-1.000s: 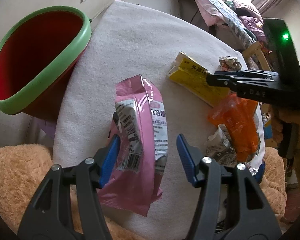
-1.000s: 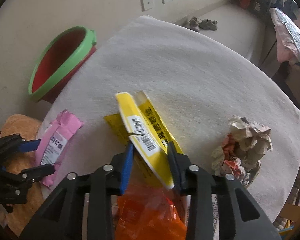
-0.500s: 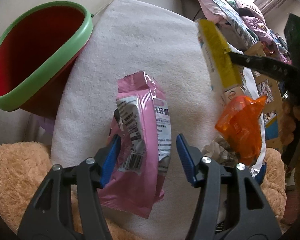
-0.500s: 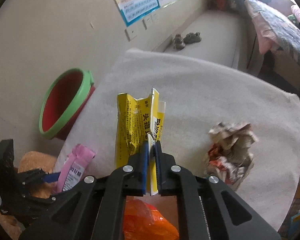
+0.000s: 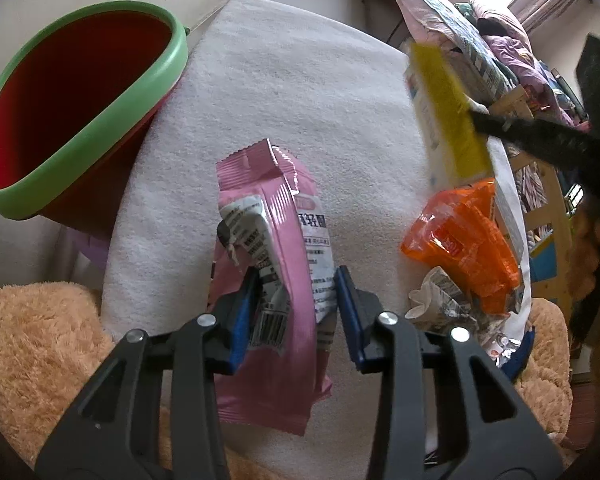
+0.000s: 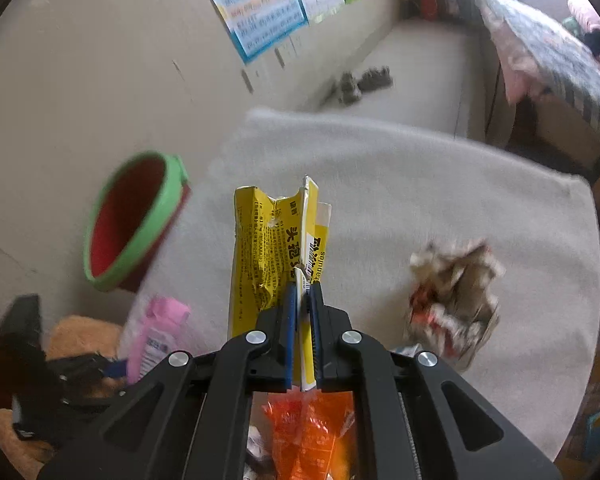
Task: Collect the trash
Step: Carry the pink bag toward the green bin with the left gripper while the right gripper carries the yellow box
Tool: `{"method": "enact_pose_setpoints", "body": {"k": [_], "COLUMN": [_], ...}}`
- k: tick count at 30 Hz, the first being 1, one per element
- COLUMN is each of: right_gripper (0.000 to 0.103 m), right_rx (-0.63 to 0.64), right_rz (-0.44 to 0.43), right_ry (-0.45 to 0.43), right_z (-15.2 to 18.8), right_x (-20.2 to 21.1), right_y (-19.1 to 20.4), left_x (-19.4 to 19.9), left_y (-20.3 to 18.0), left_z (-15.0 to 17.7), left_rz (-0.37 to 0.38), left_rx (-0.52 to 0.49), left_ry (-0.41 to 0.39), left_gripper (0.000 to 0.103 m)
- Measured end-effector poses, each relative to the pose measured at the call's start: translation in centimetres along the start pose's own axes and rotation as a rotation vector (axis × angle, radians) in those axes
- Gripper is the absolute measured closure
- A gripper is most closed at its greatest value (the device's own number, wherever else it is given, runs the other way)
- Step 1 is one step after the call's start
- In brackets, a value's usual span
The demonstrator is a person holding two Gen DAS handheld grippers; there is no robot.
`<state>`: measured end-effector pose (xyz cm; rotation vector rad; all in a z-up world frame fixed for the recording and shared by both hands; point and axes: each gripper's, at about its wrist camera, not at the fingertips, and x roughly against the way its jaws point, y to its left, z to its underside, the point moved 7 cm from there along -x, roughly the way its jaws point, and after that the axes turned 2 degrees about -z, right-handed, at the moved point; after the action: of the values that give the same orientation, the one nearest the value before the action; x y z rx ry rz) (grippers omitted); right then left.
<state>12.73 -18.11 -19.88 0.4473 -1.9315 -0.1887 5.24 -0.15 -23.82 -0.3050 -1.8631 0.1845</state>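
The right gripper is clamped on a yellow wrapper, which hangs clear of the white cloth. The left gripper has its jaws pressed against both sides of a pink wrapper, apparently pinching it, at the cloth's near edge. The red bin with a green rim stands off the cloth's far left. To do this well, each wrapper should probably be carried fully over the bin's mouth before release, since light foil can drift. An orange wrapper and crumpled paper wait on the right.
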Motion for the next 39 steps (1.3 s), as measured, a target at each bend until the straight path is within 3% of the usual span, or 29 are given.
{"method": "enact_pose_setpoints", "body": {"k": [4, 8, 10, 16, 20, 22, 24, 28, 29, 39], "right_gripper": [0.09, 0.058, 0.046, 0.036, 0.036, 0.035, 0.045, 0.055, 0.067, 0.072], "right_rx": [0.008, 0.007, 0.003, -0.017, -0.033, 0.001, 0.015, 0.026, 0.013, 0.001], "right_rz": [0.036, 0.061, 0.074, 0.035, 0.017, 0.054, 0.034, 0.069, 0.047, -0.018], "right_ry": [0.036, 0.011, -0.004, 0.053, 0.115, 0.124, 0.146, 0.141, 0.136, -0.029], "right_z": [1.0, 0.9, 0.5, 0.4, 1.2, 1.5, 2.0, 2.1, 2.1, 2.2], "right_x": [-1.4, -1.3, -1.1, -3.0, -5.1, -5.5, -5.9, -5.9, -5.8, 0.2], "right_y": [-0.2, -0.4, -0.5, 0.7, 1.7, 2.2, 3.0, 2.8, 2.7, 3.8], "left_x": [-0.1, -0.1, -0.2, -0.3, -0.3, -0.3, -0.3, -0.3, -0.3, 0.4], "left_y": [0.1, 0.6, 0.8, 0.9, 1.1, 1.1, 1.0, 1.1, 1.1, 1.0], "left_z": [0.1, 0.0, -0.1, -0.1, -0.1, -0.1, -0.1, -0.1, -0.1, 0.0], "left_rz": [0.009, 0.016, 0.021, 0.028, 0.032, 0.032, 0.032, 0.032, 0.032, -0.004], "left_rx": [0.011, 0.013, 0.016, 0.019, 0.022, 0.021, 0.024, 0.024, 0.023, 0.015], "left_ry": [0.003, 0.005, 0.006, 0.007, 0.007, 0.007, 0.007, 0.007, 0.007, -0.021], "left_gripper": [0.066, 0.066, 0.066, 0.066, 0.065, 0.065, 0.065, 0.066, 0.065, 0.068]}}
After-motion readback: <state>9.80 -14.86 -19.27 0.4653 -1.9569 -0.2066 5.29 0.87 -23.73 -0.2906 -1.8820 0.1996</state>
